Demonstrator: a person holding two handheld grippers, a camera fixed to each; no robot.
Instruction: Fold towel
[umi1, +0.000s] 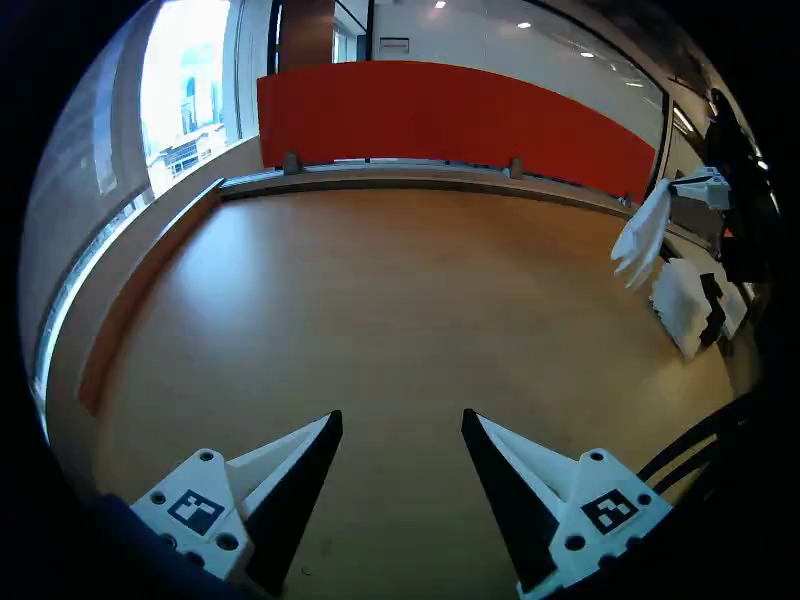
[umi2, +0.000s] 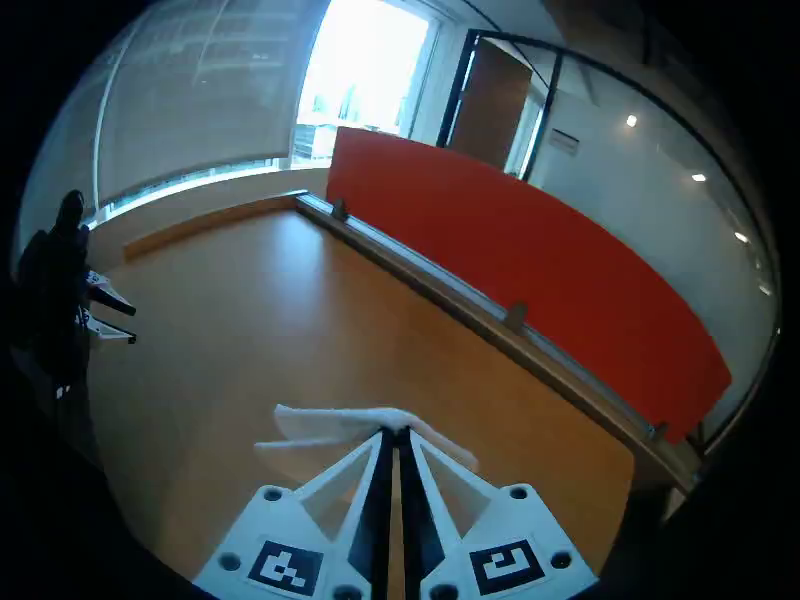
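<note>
Towel (umi2: 325, 425), white and limp, hangs from the tips of the right claw (umi2: 397, 436), bunched just ahead of them and spilling a little to each side. From the left gripper view it dangles in the air above the table (umi1: 400, 300), not spread out, with a stack of white cloths (umi1: 685, 300) lying just beneath and beside it.

To my eye the step in hand is bringing the cloth out over open wood and laying it flat before any fold. It would go best lowered slowly so the loose end touches down first, then drawn away from that end so the fabric spreads without wrinkling. The free claw should take a second corner, since one pinch point leaves the cloth twisting.

Fingers of the right claw stand pressed together with the towel's edge nipped between them; there is barely a slit between the two. The left claw (umi1: 400, 420) is spread wide, nothing between its fingers and nothing touching them, only bare table ahead. Beyond both claws a red screen (umi1: 450, 110) runs along the far edge of the table.
</note>
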